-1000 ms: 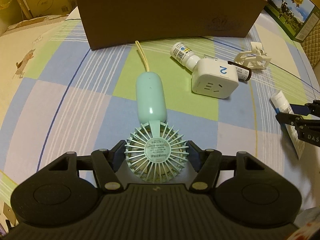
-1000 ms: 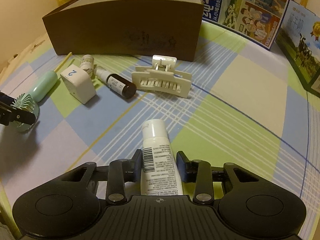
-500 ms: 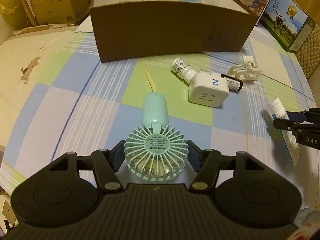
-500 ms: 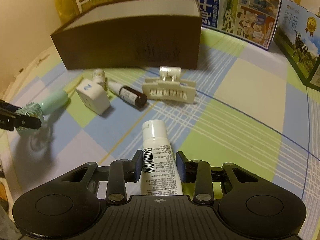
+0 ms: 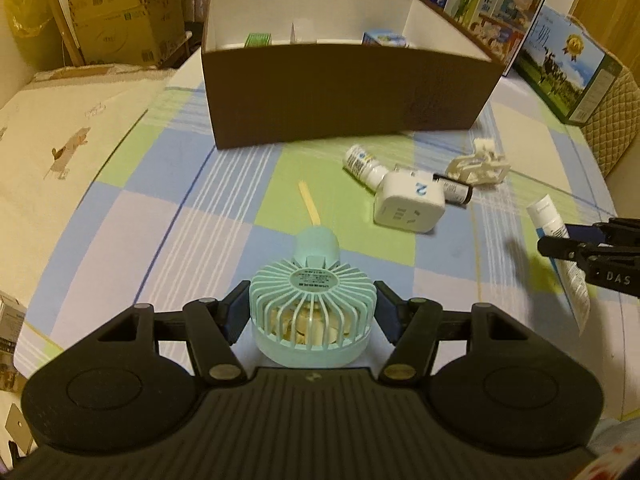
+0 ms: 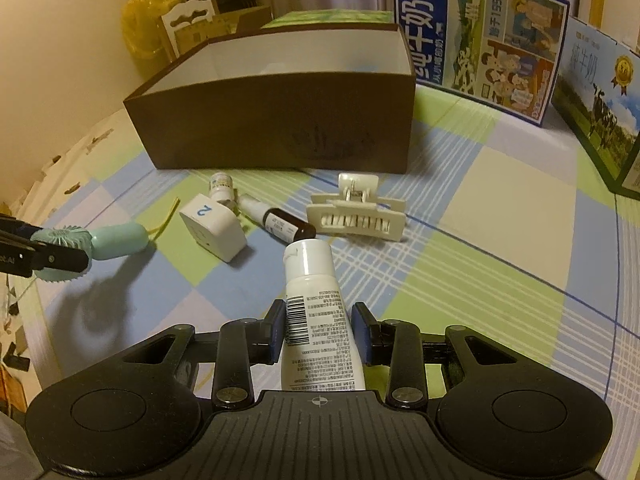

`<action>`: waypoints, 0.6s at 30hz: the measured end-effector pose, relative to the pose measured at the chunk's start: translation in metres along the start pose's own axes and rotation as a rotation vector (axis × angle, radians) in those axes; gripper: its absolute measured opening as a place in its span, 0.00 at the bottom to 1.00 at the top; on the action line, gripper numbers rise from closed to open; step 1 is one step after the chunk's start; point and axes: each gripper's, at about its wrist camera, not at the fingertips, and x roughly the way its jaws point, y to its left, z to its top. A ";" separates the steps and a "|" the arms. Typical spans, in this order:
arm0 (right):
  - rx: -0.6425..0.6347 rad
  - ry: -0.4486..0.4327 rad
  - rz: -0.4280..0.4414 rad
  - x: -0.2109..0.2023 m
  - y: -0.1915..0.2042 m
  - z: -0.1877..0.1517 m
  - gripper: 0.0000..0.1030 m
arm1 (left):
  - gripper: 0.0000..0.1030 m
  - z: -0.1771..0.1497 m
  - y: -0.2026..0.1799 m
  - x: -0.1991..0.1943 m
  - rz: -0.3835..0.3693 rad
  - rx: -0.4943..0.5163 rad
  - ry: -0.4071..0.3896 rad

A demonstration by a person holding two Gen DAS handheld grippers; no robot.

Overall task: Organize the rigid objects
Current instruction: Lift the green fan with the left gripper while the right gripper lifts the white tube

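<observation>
Fan (image 5: 312, 308) gripped aloft, tube (image 6: 318, 320) seemingly raised

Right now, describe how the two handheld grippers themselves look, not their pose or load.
Both are matte black plastic. The left gripper and right gripper each have a ribbed base, two round side discs, silver pivot screws, triangular cut-outs and dark blue finger pads. White lettering "DAS" marks one side. No cables or sleeves show.

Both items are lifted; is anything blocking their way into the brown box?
Nothing visible blocks it. The fan and the tube are held above the bed; the cube plug, bottles and hair clip lie low before the brown box, whose top is open.
</observation>
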 end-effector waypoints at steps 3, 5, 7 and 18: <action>-0.001 -0.008 0.001 -0.003 0.001 0.002 0.31 | 0.58 0.002 -0.001 -0.005 0.001 0.005 -0.015; -0.001 -0.013 0.004 -0.005 0.001 0.004 0.31 | 0.58 0.004 -0.001 -0.008 -0.001 0.005 -0.024; -0.001 -0.018 0.004 -0.007 0.001 0.005 0.31 | 0.58 0.005 -0.002 -0.012 -0.003 0.006 -0.034; -0.006 -0.045 0.008 -0.016 -0.002 0.017 0.31 | 0.58 0.018 -0.007 -0.033 -0.014 0.022 -0.089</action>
